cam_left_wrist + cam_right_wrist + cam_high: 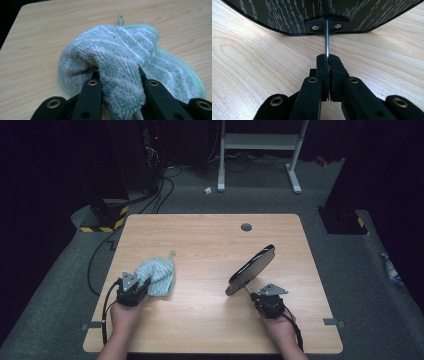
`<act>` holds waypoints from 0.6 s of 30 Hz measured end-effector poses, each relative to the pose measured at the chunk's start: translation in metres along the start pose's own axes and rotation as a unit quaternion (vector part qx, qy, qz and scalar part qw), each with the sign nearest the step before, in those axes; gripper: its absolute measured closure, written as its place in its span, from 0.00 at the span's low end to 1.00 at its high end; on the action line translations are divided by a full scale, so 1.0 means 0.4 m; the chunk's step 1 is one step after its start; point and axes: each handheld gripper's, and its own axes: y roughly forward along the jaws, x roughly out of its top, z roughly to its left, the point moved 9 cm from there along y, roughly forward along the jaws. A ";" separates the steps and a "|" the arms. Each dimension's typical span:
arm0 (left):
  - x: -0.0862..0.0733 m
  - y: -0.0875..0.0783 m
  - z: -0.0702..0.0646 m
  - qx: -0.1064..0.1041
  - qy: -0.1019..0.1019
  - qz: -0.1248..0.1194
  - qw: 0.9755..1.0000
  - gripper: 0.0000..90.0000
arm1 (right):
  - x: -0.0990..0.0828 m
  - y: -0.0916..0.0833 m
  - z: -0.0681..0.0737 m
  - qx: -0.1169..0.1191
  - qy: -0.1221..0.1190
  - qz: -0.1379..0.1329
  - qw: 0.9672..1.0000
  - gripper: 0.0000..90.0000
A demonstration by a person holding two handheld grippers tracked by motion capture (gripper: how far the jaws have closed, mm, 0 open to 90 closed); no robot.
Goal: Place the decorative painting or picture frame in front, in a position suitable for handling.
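The left gripper (134, 289) has its fingers (91, 91) clenched on a fold of the towel (159, 274); in the left gripper view a thick tuft of terry cloth is pinched between the two black fingers and bulges out toward the camera. The towel lies bunched on the left half of the table (210, 240), just ahead of that gripper, pale green with white stripes, its small hanging loop (121, 18) pointing to the far edge.

The right gripper (263, 298) has its fingers (323, 72) shut tight on a thin metal rod (327, 37), with almost no gap between the pads. The rod runs straight up from the fingertips into a small bracket (325, 25) fixed with two screws on the back of a dark panel (251, 268).

From above, the panel is a long, flat, glossy black piece held tilted over the right half of the table. Its long axis runs from near the right gripper up and away to the far right, the near end low and the far end raised.

The right gripper view shows the wood-grain pattern, the bracket and the screws, which the high view is too far off to show. The high view gives the panel's whole outline and the two hands well apart.
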 end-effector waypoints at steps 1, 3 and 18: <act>-0.004 -0.002 -0.001 -0.003 0.000 0.001 1.000 0.83 | 0.000 0.000 0.000 0.000 0.000 0.000 1.000 0.97; -0.007 -0.005 -0.006 -0.009 -0.002 0.002 1.000 0.78 | 0.000 0.000 0.000 0.001 -0.001 0.000 1.000 0.97; -0.014 -0.082 -0.030 -0.034 -0.016 -0.003 0.999 0.37 | 0.002 0.002 0.009 0.004 -0.004 -0.001 1.000 0.81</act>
